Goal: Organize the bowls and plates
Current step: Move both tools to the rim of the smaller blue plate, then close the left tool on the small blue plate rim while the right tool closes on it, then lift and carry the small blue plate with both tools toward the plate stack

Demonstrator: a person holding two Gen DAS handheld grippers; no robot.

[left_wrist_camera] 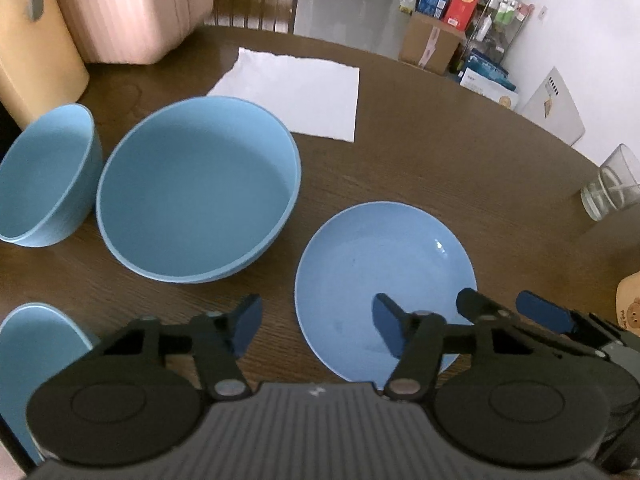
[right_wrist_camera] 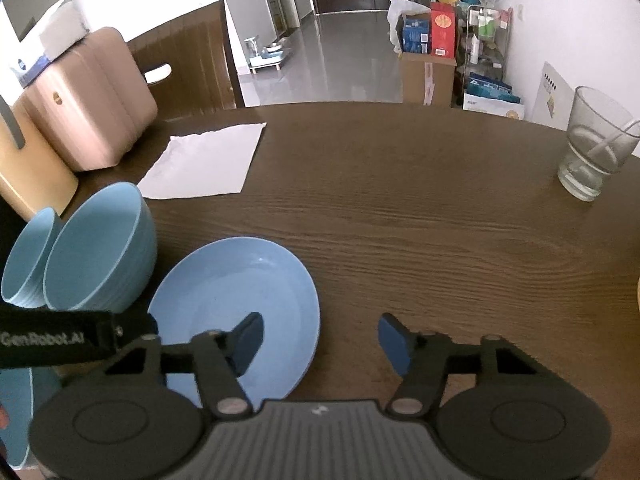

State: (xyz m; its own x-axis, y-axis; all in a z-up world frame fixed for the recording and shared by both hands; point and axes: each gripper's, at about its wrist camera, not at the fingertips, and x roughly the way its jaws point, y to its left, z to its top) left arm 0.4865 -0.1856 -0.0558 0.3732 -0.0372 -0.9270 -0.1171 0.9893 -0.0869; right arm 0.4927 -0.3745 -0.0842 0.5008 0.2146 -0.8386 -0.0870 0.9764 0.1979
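Observation:
A blue plate (left_wrist_camera: pixel 380 272) lies on the brown table, also in the right wrist view (right_wrist_camera: pixel 240 292). A large blue bowl (left_wrist_camera: pixel 196 188) stands left of it, and a smaller blue bowl (left_wrist_camera: pixel 44 176) further left. Both show in the right wrist view (right_wrist_camera: pixel 100 248) (right_wrist_camera: pixel 28 256). Another blue dish (left_wrist_camera: pixel 32 344) shows at the lower left edge. My left gripper (left_wrist_camera: pixel 316 330) is open and empty above the plate's near left rim. My right gripper (right_wrist_camera: pixel 320 344) is open and empty over the plate's near right rim; it also shows in the left wrist view (left_wrist_camera: pixel 504 308).
A white cloth (left_wrist_camera: pixel 296 92) lies at the far side of the table. A glass (right_wrist_camera: pixel 596 144) stands at the right. A pink case (left_wrist_camera: pixel 128 4) and a tan box (left_wrist_camera: pixel 28 52) stand at the far left. A wooden item (left_wrist_camera: pixel 630 300) sits at the right edge.

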